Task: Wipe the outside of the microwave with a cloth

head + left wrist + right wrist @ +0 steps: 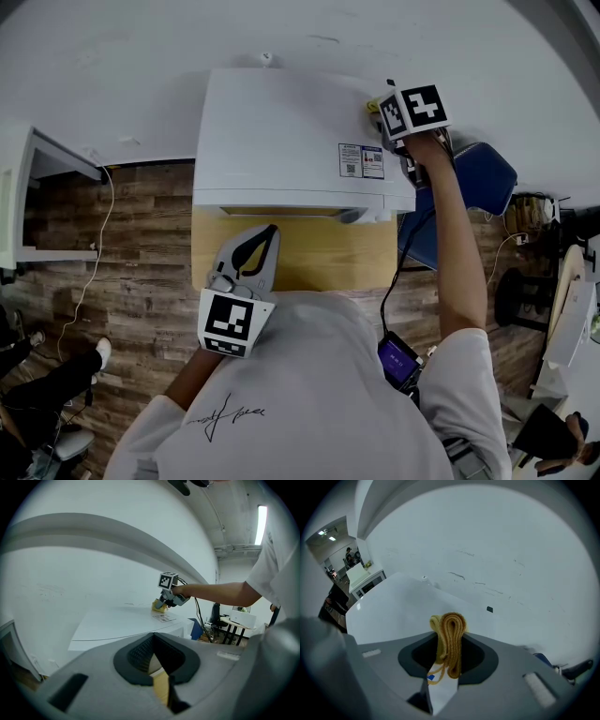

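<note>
The white microwave [281, 141] stands on a yellow table [309, 258] against the wall. My right gripper [382, 109] is at the far right corner of its top, shut on a folded yellow cloth [373, 106] that rests on that surface. The right gripper view has the cloth [451, 634] bunched between the jaws over the white top [389, 609]. My left gripper [268, 234] hovers over the table in front of the microwave, shut with nothing in it. From the left gripper view, the right gripper [162, 603] and cloth [158, 605] sit on the microwave top [117, 623].
Two label stickers [361, 161] lie on the microwave top near the right edge. A blue chair [473, 192] stands right of the table. A white cabinet [37, 202] is at the left, a cable [94, 253] trails over the wooden floor, and a person's legs [47, 384] are lower left.
</note>
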`<state>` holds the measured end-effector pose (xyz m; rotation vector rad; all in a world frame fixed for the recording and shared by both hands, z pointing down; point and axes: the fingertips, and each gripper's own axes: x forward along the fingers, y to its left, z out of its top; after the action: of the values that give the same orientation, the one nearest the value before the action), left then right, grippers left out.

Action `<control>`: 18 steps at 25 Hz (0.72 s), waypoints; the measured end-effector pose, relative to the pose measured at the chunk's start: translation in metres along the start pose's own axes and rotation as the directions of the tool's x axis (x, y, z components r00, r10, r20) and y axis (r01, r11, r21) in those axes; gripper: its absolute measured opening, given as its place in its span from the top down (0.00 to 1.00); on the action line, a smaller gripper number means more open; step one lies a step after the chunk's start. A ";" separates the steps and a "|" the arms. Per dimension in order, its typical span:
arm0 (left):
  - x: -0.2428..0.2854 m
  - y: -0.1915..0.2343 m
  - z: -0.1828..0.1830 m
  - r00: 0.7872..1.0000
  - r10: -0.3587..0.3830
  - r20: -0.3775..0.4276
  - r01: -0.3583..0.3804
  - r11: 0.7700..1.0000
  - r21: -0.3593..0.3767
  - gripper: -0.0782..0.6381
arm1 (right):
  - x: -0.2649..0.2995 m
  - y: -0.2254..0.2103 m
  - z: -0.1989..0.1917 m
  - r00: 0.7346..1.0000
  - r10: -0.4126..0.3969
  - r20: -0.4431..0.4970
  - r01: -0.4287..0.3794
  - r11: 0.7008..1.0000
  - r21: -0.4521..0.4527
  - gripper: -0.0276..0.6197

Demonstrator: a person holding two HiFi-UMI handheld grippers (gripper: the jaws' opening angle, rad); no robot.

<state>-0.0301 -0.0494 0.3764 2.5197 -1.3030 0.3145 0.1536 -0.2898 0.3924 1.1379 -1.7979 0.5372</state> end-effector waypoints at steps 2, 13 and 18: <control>0.000 0.000 0.000 1.000 0.000 0.000 0.000 1.000 -0.002 0.90 | 0.001 0.004 0.002 1.000 0.004 0.002 -0.004 1.000 -0.006 0.77; 0.000 0.001 -0.001 1.000 0.000 0.001 0.000 1.000 -0.008 0.90 | 0.005 0.031 0.015 0.999 0.046 0.021 -0.045 0.998 -0.037 0.77; 0.000 0.003 -0.001 1.000 0.004 0.001 -0.004 1.000 -0.009 0.90 | 0.007 0.046 0.022 0.996 0.079 0.030 -0.078 0.996 -0.049 0.77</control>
<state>-0.0322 -0.0506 0.3780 2.5100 -1.3071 0.3075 0.1019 -0.2874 0.3928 1.0523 -1.8793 0.5219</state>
